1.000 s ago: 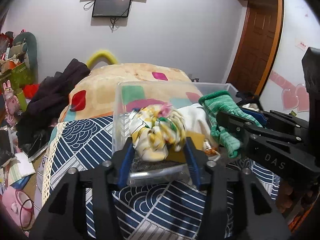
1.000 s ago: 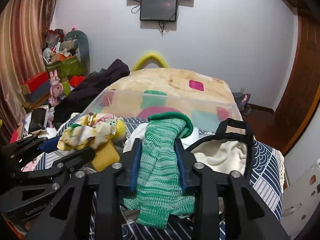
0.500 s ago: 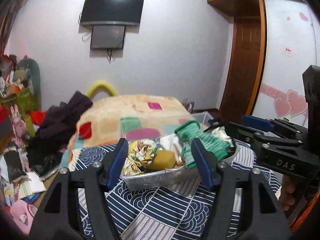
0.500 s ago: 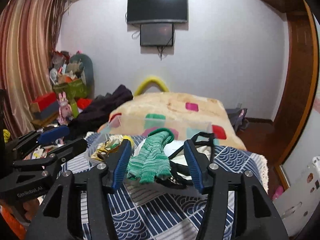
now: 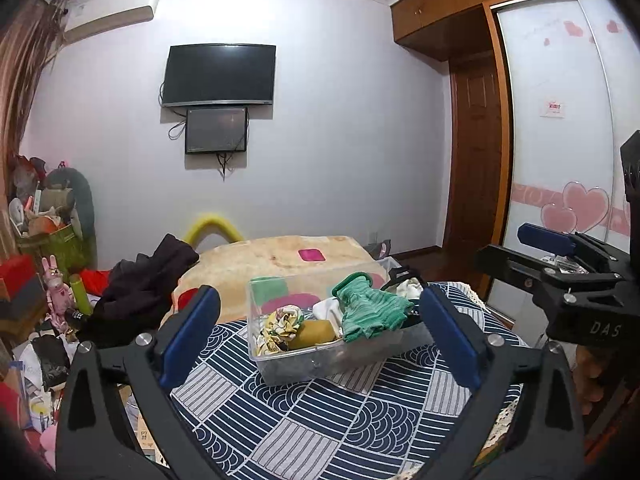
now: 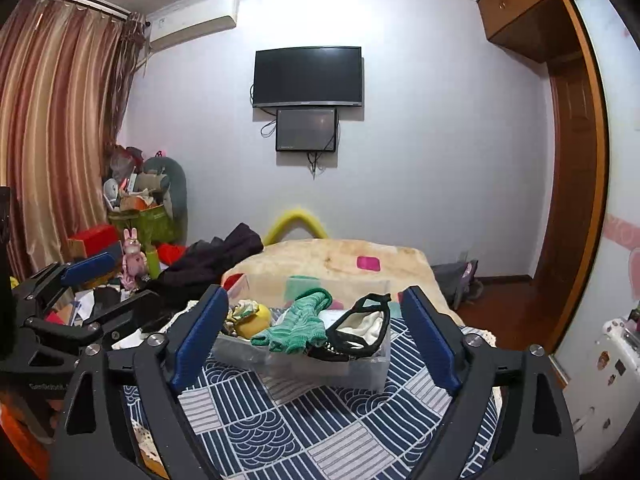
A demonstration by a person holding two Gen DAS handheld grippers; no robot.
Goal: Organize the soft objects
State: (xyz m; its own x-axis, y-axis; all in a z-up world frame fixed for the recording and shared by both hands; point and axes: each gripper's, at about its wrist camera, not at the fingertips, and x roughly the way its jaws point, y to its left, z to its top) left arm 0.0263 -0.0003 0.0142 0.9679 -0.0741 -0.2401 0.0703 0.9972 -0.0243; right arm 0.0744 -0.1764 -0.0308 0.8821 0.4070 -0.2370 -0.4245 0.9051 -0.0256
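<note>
A clear plastic bin (image 5: 280,364) (image 6: 360,364) stands on a navy patterned cloth (image 5: 320,420) (image 6: 300,432). It holds a floral cloth (image 5: 282,320) (image 6: 242,310), a yellow soft piece (image 5: 316,332) (image 6: 254,322), a green knit item (image 5: 370,312) (image 6: 298,326) draped over the rim, white cloth (image 5: 326,308) and a black-edged white item (image 6: 362,326). My left gripper (image 5: 320,336) is open and empty, well back from the bin. My right gripper (image 6: 316,336) is also open and empty, held back from it.
Behind the bin lies a beige blanket (image 5: 280,256) with coloured patches and dark clothes (image 5: 148,280). Clutter and toys (image 6: 136,216) fill the left side by the curtain. A wooden door (image 6: 572,184) and wardrobe are at the right. A TV (image 5: 219,75) hangs on the wall.
One second ago the left gripper held the floral cloth and the right gripper the green knit item. Both have opened, let go and pulled back and up from the bin.
</note>
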